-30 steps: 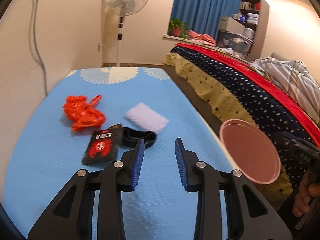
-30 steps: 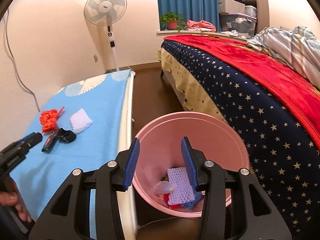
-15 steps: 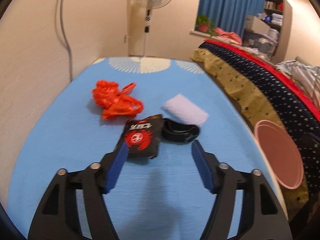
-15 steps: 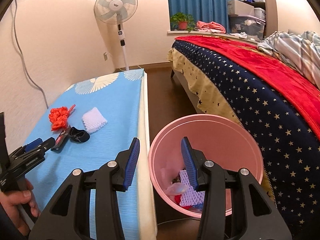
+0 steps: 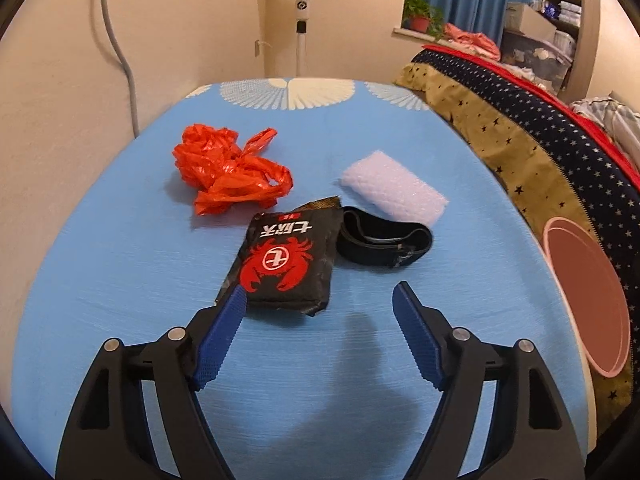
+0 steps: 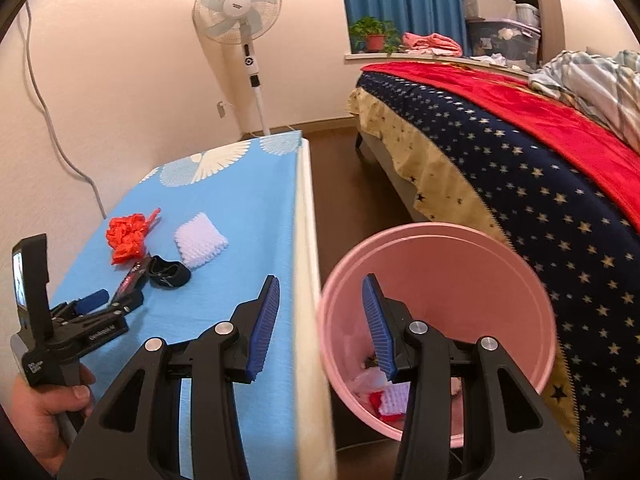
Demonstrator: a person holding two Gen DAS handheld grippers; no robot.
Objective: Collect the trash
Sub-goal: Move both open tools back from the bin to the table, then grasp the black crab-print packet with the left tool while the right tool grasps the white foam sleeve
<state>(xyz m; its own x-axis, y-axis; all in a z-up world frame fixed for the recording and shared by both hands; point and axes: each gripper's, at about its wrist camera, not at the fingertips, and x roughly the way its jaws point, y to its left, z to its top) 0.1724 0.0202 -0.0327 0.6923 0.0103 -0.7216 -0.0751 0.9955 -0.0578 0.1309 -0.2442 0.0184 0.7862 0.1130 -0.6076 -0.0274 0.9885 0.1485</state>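
Observation:
On the blue table (image 5: 120,280) lie a black crab-print packet (image 5: 286,262), a crumpled red plastic bag (image 5: 228,172), a black band (image 5: 384,242) and a white foam piece (image 5: 394,194). My left gripper (image 5: 320,300) is open and empty, its left finger touching the packet's near corner. It also shows in the right wrist view (image 6: 108,304). My right gripper (image 6: 320,292) is open and empty, over the gap between the table edge and the pink bin (image 6: 440,256). The bin holds several trash pieces (image 6: 388,400).
A bed with a starred cover (image 6: 520,160) stands right of the bin. A standing fan (image 6: 240,4) is beyond the table's far end. A wall with a hanging cable (image 5: 120,48) runs along the table's left side.
My left gripper has opened wider and moved forward to the black packet. My right gripper has shifted left, from over the bin toward the table edge.

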